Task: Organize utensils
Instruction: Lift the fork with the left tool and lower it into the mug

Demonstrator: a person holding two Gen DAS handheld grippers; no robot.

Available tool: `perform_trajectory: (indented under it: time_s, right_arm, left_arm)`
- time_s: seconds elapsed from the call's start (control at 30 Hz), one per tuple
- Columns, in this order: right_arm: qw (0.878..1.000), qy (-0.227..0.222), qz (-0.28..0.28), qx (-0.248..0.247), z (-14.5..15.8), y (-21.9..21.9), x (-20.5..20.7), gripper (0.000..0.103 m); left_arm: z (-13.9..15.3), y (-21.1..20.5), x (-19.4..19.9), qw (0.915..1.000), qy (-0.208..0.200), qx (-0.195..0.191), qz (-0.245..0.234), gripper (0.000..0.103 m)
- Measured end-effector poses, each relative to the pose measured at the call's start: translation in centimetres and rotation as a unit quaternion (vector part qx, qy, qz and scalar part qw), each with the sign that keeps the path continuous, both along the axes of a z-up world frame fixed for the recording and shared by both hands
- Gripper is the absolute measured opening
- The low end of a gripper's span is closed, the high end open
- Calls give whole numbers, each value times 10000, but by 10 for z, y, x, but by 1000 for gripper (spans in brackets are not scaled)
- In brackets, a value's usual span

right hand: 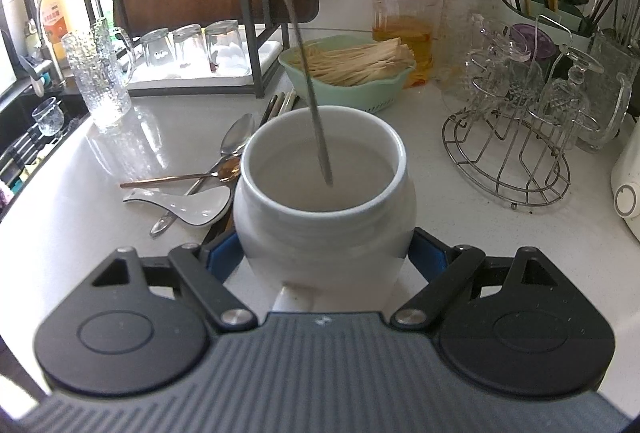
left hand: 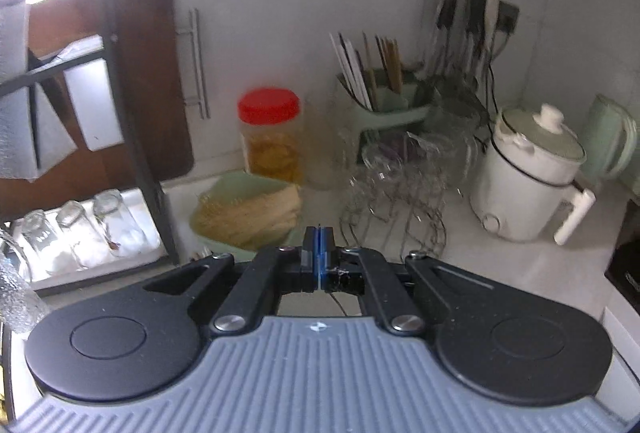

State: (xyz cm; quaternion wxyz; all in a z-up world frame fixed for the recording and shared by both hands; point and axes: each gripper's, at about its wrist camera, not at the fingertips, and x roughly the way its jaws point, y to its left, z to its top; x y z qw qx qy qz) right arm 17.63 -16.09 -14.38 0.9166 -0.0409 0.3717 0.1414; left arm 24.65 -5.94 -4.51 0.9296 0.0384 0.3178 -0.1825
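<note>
The right wrist view shows the right gripper with its blue-padded fingers clamped on either side of a white glazed ceramic jar, round-bellied with a wide open mouth, standing on a pale speckled countertop. A long thin metal utensil handle hangs down from the top of the picture with its lower end inside the jar's mouth; what holds its top is a dark shape cut off by the edge. Left of the jar lies a loose pile of utensils: a steel spoon, a copper-coloured spoon and a white ceramic soup spoon, with chopstick ends just behind. None of these appear in the left wrist view, which looks further along the counter. There the left gripper has its fingers pressed together, with only a thin blue line between them; whether anything is pinched there cannot be told. Both views show a mint green basket of pale straw-like sticks, a clear plastic jar with a red lid, a wire glass rack and a green chopstick holder. Only the left view shows a white electric pot.
</note>
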Motion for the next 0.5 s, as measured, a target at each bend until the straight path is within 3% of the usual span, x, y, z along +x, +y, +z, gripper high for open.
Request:
perform_trajectory:
  time_s: [0.23, 0.5]
  right_arm:
    - [10000, -23, -18, 28, 0, -2, -3, 90]
    - [10000, -40, -22, 45, -1, -3, -4, 90]
  left_arm:
    - [-1, -6, 12, 9969, 668, 97, -408, 1]
    - [6, -14, 19, 9849, 1348, 310, -1043, 1]
